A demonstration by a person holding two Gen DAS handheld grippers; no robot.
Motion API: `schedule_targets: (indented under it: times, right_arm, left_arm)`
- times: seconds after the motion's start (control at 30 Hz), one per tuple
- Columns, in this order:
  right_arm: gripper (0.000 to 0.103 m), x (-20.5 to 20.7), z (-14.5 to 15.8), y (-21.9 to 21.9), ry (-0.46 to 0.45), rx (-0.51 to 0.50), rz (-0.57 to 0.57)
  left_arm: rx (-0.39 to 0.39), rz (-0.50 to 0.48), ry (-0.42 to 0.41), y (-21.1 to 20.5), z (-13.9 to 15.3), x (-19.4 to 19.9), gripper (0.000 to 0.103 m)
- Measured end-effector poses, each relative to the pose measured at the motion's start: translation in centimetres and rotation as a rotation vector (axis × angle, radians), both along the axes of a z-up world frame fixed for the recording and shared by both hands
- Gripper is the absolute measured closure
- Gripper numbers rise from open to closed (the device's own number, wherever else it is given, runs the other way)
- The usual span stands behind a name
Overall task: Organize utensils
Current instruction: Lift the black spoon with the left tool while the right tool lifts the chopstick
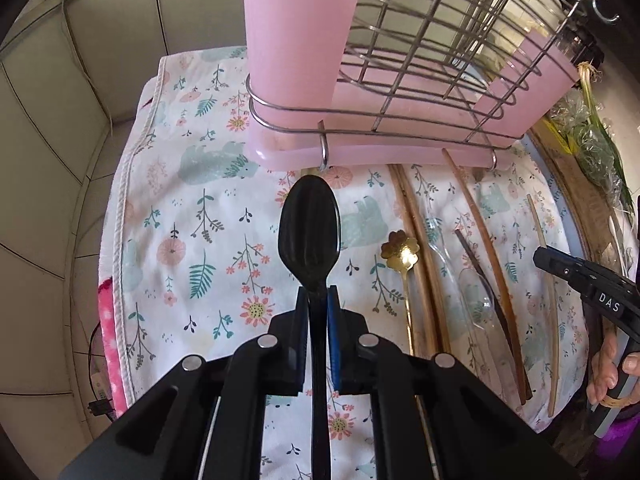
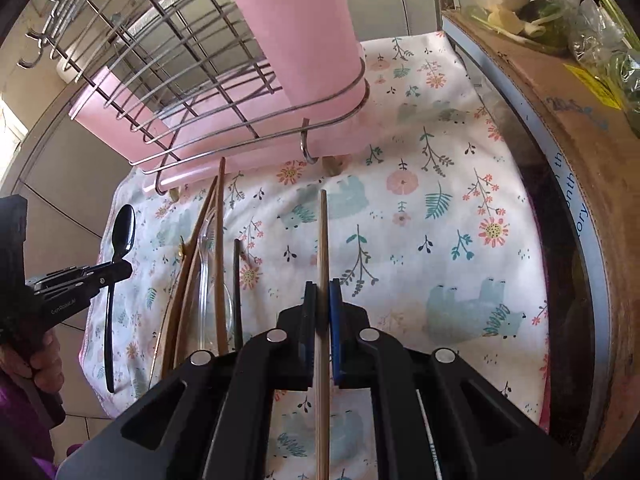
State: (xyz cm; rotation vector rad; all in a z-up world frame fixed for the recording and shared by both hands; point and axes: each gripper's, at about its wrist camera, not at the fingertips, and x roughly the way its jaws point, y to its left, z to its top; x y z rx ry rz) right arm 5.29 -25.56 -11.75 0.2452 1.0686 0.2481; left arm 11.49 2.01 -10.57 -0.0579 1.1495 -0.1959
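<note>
While the left gripper (image 1: pixel 318 300) pinches the black spoon (image 1: pixel 310 228) above the floral cloth (image 1: pixel 192 208) and the right gripper (image 2: pixel 322 300) clamps a chopstick (image 2: pixel 322 240), each should be lifted upright into the pink cup (image 1: pixel 296 28) of the wire rack (image 1: pixel 440 40).

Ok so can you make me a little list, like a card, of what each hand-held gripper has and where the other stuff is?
left hand-held gripper: shut on black spoon, bowl pointing toward the rack
right hand-held gripper: shut on light wooden chopstick
rack: wire dish rack with pink cup on pink tray
still lying on floral cloth: gold flower spoon, clear plastic spoon, brown chopsticks
</note>
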Motion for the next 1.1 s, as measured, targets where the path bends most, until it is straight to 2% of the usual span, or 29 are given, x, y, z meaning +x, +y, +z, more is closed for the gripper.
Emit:
schedule_targets:
  times: [0.27,0.47,0.73,0.93,1.1]
  right_arm:
    - [0.096,-2.8,4.3,-1.1,-0.180,0.066,-0.031]
    - [0.096,-3.6,6.6,-0.6,-0.282,0.077,-0.051]
    - [0.096,-4.0,10.1,-0.8,-0.386,0.085,-0.067]
    - [0.096,-3.8,15.0,-1.4,-0.493,0.080,-0.071]
    - [0.096,-3.0,20.4,-1.6,-0.641,0.038,-0.083]
  left_arm:
    - [-0.124,0.043,-0.200,1.8,3.9,-2.8,0.095]
    - [-0.176,0.071,-0.305,3.1,6.6,-4.1,0.095]
    - [-0.235,0.074,-0.405,3.1,9.7,-4.6,0.096]
    - [-0.247,0.067,-0.501,3.5,13.6,-5.2,0.096]
    - [-0.245,0.065,-0.614,3.7,18.2,-5.0,0.096]
